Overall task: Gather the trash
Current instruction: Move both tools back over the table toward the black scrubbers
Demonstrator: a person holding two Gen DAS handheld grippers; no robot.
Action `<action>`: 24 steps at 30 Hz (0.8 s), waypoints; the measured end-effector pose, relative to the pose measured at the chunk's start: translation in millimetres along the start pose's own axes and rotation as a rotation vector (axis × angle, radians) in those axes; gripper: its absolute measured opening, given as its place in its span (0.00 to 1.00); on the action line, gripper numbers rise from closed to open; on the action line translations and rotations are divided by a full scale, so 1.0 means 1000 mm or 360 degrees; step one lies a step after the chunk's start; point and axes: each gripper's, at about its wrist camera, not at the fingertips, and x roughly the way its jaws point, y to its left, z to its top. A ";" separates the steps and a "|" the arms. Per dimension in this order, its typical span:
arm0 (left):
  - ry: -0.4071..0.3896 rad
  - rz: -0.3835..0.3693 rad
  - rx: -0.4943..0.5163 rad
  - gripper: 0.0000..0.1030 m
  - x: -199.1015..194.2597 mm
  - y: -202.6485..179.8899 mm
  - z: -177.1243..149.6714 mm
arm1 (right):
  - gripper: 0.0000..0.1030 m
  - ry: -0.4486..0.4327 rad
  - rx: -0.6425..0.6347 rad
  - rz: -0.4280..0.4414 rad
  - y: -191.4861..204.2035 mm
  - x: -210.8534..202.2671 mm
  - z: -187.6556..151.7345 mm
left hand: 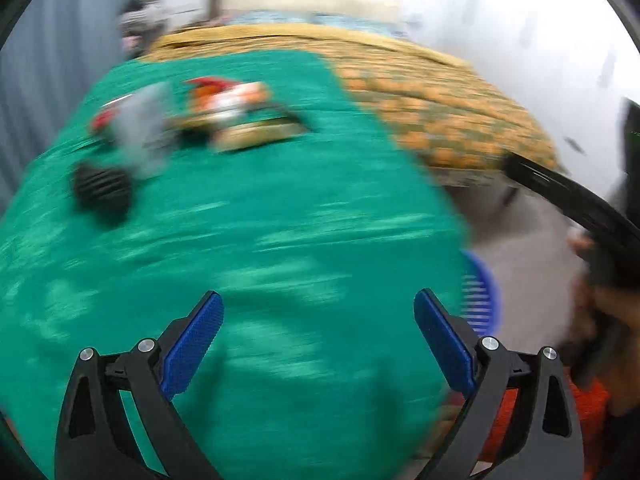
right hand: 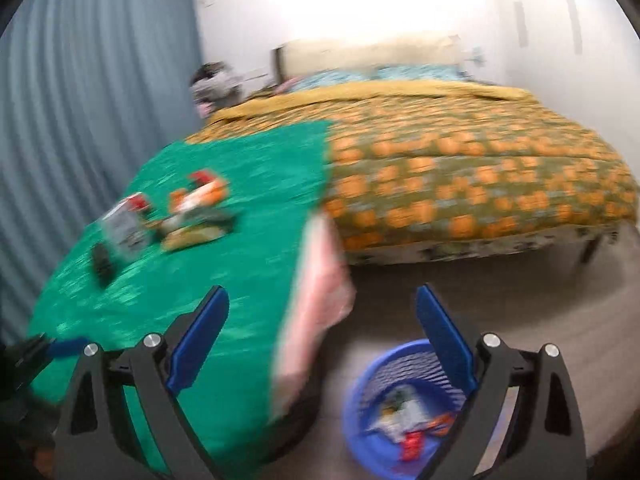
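Both views are motion-blurred. A pile of wrappers (left hand: 224, 114) lies on the far left of the green cloth (left hand: 280, 220), with a grey packet (left hand: 140, 128) and a black ribbed object (left hand: 102, 190) beside it. My left gripper (left hand: 318, 336) hangs above the near part of the cloth, open and empty. In the right wrist view the same wrappers (right hand: 192, 212) lie on the green cloth (right hand: 224, 280). A blue basket (right hand: 384, 412) stands on the floor below and holds several wrappers. My right gripper (right hand: 322, 340) is open and empty above the cloth's edge and the basket. The basket's rim (left hand: 484, 292) shows by the left gripper.
A bed with an orange-patterned quilt (right hand: 460, 168) fills the right and back. A grey curtain (right hand: 88, 120) hangs on the left. A pink cloth (right hand: 320, 292) hangs off the green cloth's edge. A person's hand and sleeve (left hand: 608, 312) sit at the right of the left wrist view.
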 end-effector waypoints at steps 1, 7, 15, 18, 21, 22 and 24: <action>0.0003 0.0058 -0.0035 0.92 0.000 0.017 -0.002 | 0.89 0.0038 -0.0047 0.0048 0.021 0.007 -0.005; -0.0032 0.0276 -0.0333 0.92 0.000 0.109 0.017 | 0.89 0.0160 -0.0251 0.0205 0.103 0.037 -0.029; -0.0104 0.0431 -0.0442 0.93 0.035 0.133 0.079 | 0.89 0.0156 -0.0420 0.0272 0.136 0.050 -0.040; -0.0056 0.0505 -0.0479 0.93 0.053 0.145 0.082 | 0.89 0.0158 -0.0402 0.0272 0.133 0.051 -0.039; -0.0004 0.0549 -0.0494 0.93 0.067 0.156 0.080 | 0.89 0.0158 -0.0384 0.0276 0.130 0.053 -0.036; 0.0006 0.0558 -0.0491 0.93 0.068 0.159 0.078 | 0.89 0.0157 -0.0383 0.0276 0.129 0.053 -0.036; 0.0018 0.0572 -0.0490 0.93 0.062 0.167 0.072 | 0.89 0.0161 -0.0386 0.0277 0.127 0.052 -0.036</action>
